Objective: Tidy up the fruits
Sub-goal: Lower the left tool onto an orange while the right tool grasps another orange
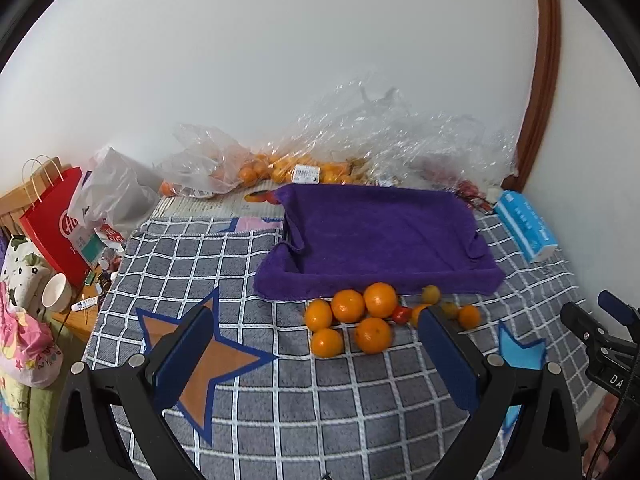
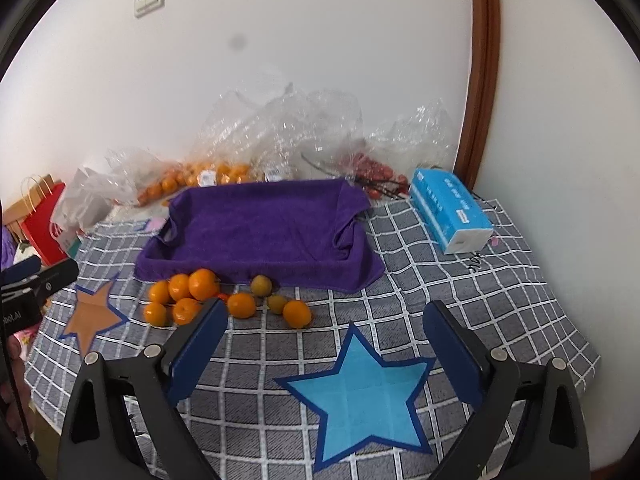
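Note:
Several mandarins [image 1: 348, 306] [image 2: 202, 284] lie in a loose pile on the checked cloth just in front of a tray lined with a purple towel [image 1: 380, 228] [image 2: 260, 220]. Two small yellow-green fruits [image 2: 262, 285] and a small red one [image 1: 401, 314] lie among them. My left gripper [image 1: 320, 332] is open and empty, above the cloth in front of the pile. My right gripper [image 2: 326, 326] is open and empty, above a blue star [image 2: 360, 392], to the right of the pile. The purple tray holds nothing that I can see.
An orange star [image 1: 208, 364] [image 2: 92, 314] lies on the cloth at the left. Clear plastic bags with more mandarins [image 1: 280, 168] and red fruit [image 2: 372, 170] stand along the wall. A blue tissue pack [image 2: 450, 208] lies right of the tray. Bags and a cup [image 1: 56, 292] crowd the left edge.

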